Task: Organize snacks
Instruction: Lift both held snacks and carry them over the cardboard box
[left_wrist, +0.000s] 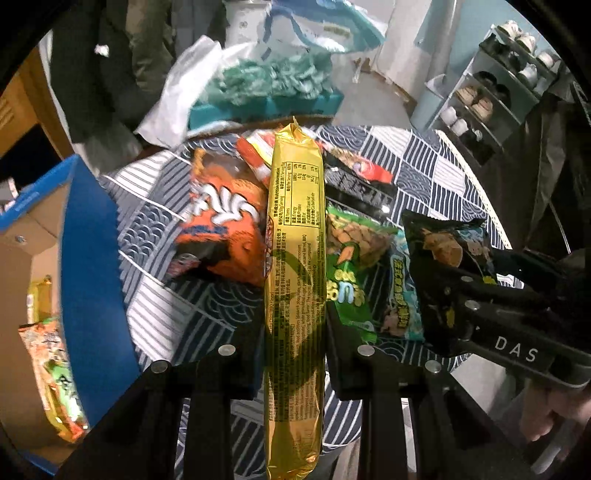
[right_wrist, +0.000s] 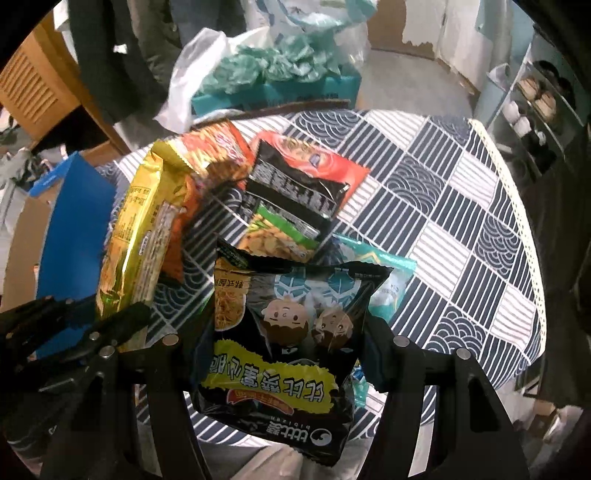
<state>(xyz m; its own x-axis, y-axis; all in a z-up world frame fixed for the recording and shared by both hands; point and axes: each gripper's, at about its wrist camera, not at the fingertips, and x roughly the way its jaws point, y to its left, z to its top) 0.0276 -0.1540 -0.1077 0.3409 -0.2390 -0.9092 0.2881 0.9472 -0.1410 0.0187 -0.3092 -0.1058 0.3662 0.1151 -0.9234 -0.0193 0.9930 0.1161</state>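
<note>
Over the desk (right_wrist: 461, 192) with its patterned cloth, beside the blue-rimmed cardboard box (left_wrist: 88, 236) already holding packets: long gold snack tube (left_wrist: 295, 258), likely light and fairly stiff but slick in its foil, pinched near its lower end by the left gripper (left_wrist: 295, 365), jaws pressed tight on it, angled steeply down. Black noodle-snack bag (right_wrist: 284, 332), likely puffy, crushable and best taken by the body as here, clamped between the half-spread jaws of the right gripper (right_wrist: 284, 343), likewise tilted steeply down above the remaining packets.
</note>
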